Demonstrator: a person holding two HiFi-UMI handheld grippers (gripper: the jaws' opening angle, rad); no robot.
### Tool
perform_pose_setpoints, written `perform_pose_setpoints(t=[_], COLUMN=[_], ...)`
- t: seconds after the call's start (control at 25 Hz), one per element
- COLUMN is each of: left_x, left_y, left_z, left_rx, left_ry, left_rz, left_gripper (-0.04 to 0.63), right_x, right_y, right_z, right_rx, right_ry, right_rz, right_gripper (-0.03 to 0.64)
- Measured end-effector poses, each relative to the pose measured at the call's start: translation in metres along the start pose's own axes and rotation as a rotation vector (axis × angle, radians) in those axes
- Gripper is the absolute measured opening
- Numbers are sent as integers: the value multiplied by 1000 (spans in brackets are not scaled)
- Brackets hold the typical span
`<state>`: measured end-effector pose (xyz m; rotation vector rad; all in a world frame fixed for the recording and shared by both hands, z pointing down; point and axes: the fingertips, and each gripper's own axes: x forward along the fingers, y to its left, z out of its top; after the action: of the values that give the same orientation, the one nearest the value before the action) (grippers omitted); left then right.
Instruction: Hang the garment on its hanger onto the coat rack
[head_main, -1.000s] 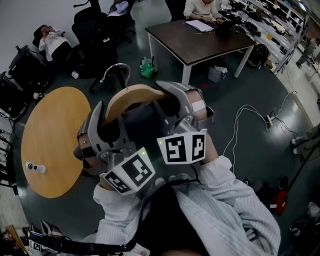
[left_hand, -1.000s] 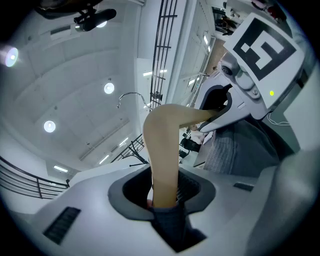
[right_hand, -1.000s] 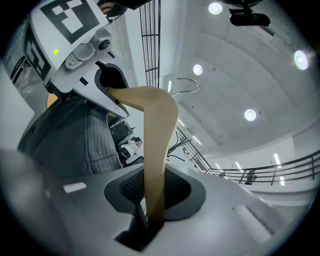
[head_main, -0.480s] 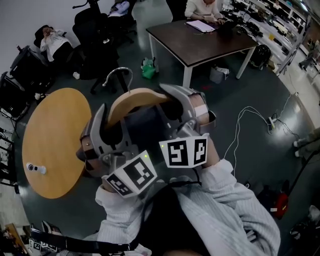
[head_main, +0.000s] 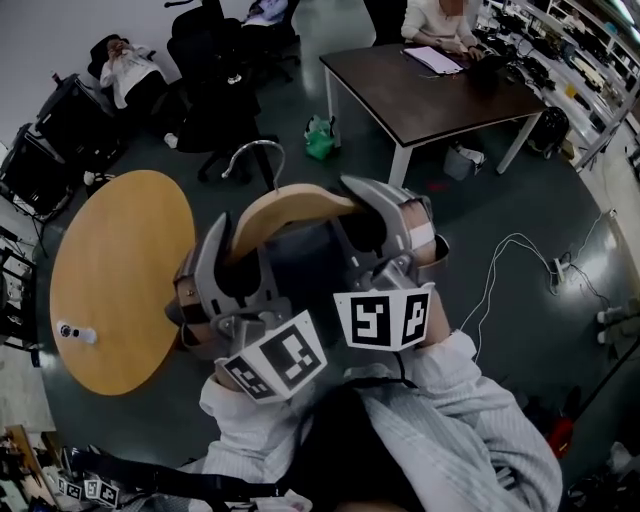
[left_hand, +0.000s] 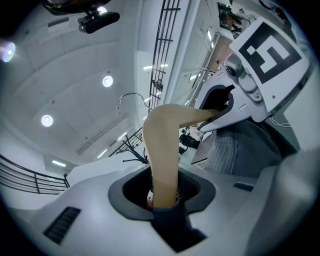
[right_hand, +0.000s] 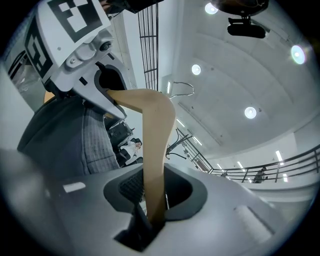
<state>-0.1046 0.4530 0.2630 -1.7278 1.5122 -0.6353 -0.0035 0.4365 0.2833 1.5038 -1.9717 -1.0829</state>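
Note:
A curved wooden hanger (head_main: 290, 205) with a metal hook (head_main: 250, 152) carries a dark garment (head_main: 300, 262) and is held up in front of me by both grippers. My left gripper (head_main: 222, 238) is shut on the hanger's left arm, and the wood (left_hand: 165, 150) runs up from between its jaws. My right gripper (head_main: 385, 208) holds the other arm (right_hand: 155, 150). Its jaws are opening, with the wood still pressed between them. In both gripper views the hook (left_hand: 131, 97) points up toward the ceiling. A dark branching stand (right_hand: 177, 140), perhaps the coat rack, shows far behind the hanger.
A round wooden table (head_main: 110, 280) stands below at the left with a small object (head_main: 75, 333) on it. A dark rectangular table (head_main: 430, 90) stands at the upper right, with people seated nearby. Office chairs (head_main: 215, 60), a green bag (head_main: 320, 140) and white floor cables (head_main: 510, 260) lie around.
Both grippers keep their hold on the hanger. In the head view the tables and floor have slid right and down, and the hanger sits slightly lower in the frame.

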Motion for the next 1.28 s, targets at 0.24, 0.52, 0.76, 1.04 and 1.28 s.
perform_pose_setpoints(t=[0.24, 0.52, 0.76, 1.04, 1.28], left_x=[102, 242, 346, 460, 558], left_y=[2, 21, 26, 5, 18], left_z=[-36, -56, -69, -90, -91], left_rx=[-7, 9, 1, 18, 26], left_ry=[10, -36, -32, 43, 129], left_rz=[-6, -4, 9, 66, 140], left_gripper=[109, 109, 109, 109, 109], right_x=[102, 235, 335, 445, 546], right_y=[1, -26, -46, -57, -89], right_z=[-32, -66, -100, -161, -186], right_rx=[-6, 8, 12, 10, 1], right_ry=[7, 3, -18, -96, -202], right_rz=[7, -35, -38, 3, 65], right_gripper=[87, 91, 91, 91, 92])
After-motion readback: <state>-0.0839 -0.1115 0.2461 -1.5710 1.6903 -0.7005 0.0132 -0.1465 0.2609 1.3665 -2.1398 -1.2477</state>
